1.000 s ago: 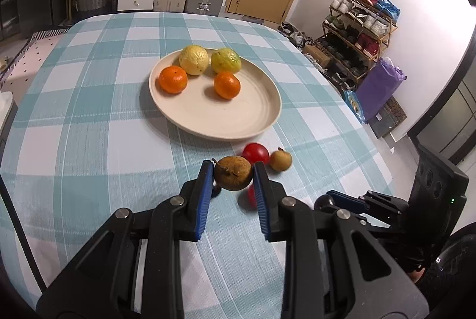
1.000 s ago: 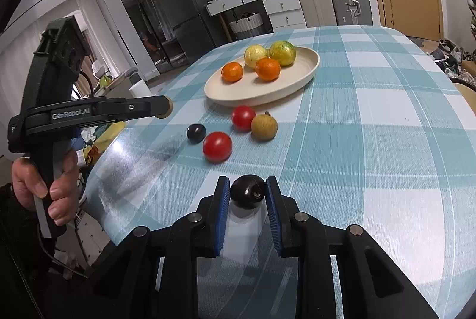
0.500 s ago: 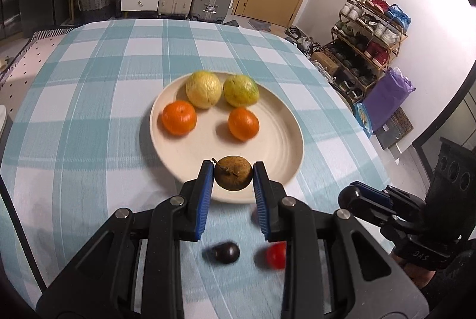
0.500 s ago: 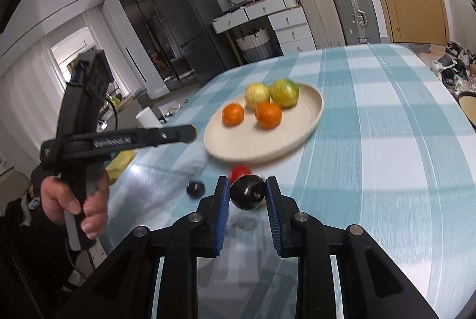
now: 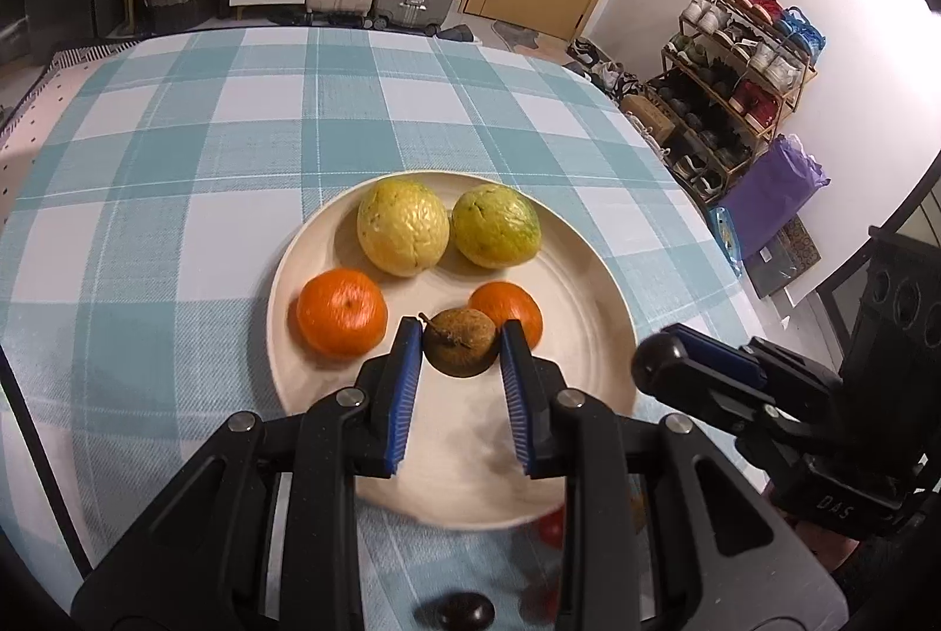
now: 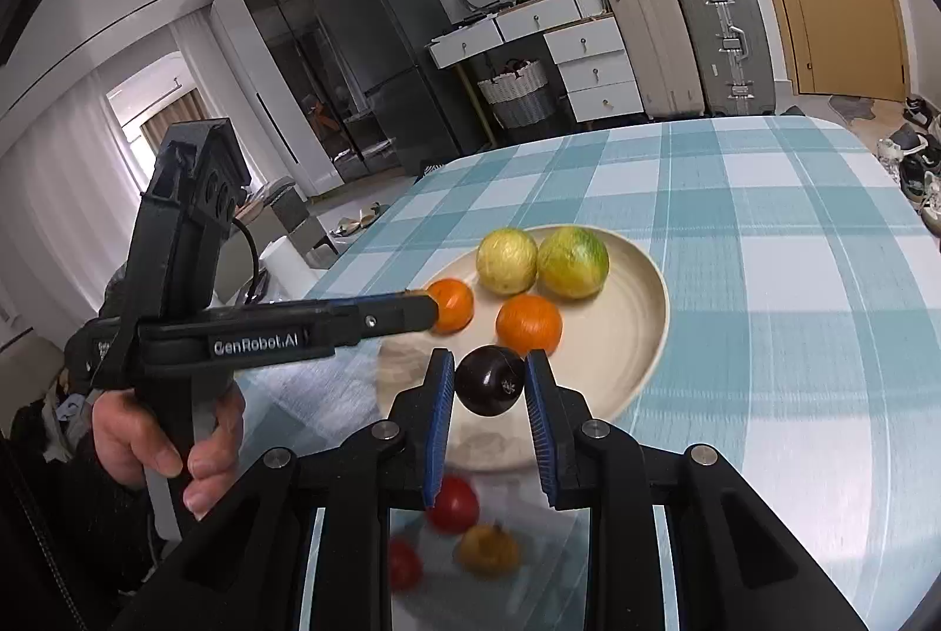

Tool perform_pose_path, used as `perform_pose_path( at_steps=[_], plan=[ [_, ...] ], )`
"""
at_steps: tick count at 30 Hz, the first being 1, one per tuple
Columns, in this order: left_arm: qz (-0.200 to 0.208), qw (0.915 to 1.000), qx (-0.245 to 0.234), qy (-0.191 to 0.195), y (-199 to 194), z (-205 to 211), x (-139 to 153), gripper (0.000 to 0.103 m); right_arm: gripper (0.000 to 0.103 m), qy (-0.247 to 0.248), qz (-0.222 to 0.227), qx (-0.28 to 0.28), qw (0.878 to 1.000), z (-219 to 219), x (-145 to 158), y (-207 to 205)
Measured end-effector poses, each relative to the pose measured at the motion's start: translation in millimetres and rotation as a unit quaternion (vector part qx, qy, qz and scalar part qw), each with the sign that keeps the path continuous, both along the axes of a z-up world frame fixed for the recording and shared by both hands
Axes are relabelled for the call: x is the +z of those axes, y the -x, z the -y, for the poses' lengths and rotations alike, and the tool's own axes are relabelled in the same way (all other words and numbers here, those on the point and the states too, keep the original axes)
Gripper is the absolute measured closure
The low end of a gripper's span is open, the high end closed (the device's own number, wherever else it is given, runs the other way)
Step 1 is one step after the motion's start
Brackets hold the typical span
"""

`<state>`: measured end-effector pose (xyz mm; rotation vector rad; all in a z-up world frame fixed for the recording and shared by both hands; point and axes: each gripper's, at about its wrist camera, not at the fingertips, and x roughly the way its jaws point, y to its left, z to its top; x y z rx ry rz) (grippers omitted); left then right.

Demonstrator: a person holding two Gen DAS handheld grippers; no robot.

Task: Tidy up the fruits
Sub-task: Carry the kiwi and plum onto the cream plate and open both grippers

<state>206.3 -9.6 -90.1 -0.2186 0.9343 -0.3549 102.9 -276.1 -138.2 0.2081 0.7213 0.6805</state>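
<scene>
Left tongs (image 5: 460, 346): narrow, blue pads clamped on a brown fruit (image 5: 460, 343) with a short stem; held over the near half of the plate (image 5: 594, 272).
Right tongs (image 6: 490, 387): narrow, pads clamped on a dark plum (image 6: 490, 387); held over the plate's near rim.
Left hand (image 6: 170, 446): wraps the left handle, off the table's left edge in the right wrist view.
Plate: cream, round, on the checked cloth (image 5: 176, 149); its far half holds four fruits.
Ahead of left tongs: an orange (image 5: 509, 304) just behind the brown fruit, partly hidden by it; a second orange (image 5: 341, 311) ahead-left of the left pad.
Farther ahead: a yellow fruit (image 5: 403, 226) and a green-yellow fruit (image 5: 496, 226), side by side, touching or nearly so, near the far rim.
Open room on plate: the bare near half under both tongs, and the right side up to the rim.
Behind and below tongs: on the cloth short of the near rim, two red fruits (image 6: 451, 503), a tan fruit (image 6: 488, 548) and another dark plum (image 5: 461, 610), all blurred.
Between tongs: the right tongs' tip lies right of the left tongs, over the plate's right rim, apart from it.
Table edges: far edge well ahead with wide bare cloth before it; right edge curves off near the shoe rack (image 5: 735, 78).
</scene>
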Motion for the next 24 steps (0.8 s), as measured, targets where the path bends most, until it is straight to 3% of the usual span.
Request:
perform_pose_path(
  at_steps=[14, 24],
  plan=[
    [-0.026, 0.9996, 0.005, 0.009, -37.3, -1.0, -21.7, 0.079, 0.078, 0.002, -0.034, -0.02, 0.999, -5.5, -15.7, -64.2],
    [-0.027, 0.9992, 0.009, 0.029, -45.1, -2.1, -25.1, 0.079, 0.078, 0.001, -0.061, -0.035, 0.998, -11.4, -28.8, -86.0]
  ],
)
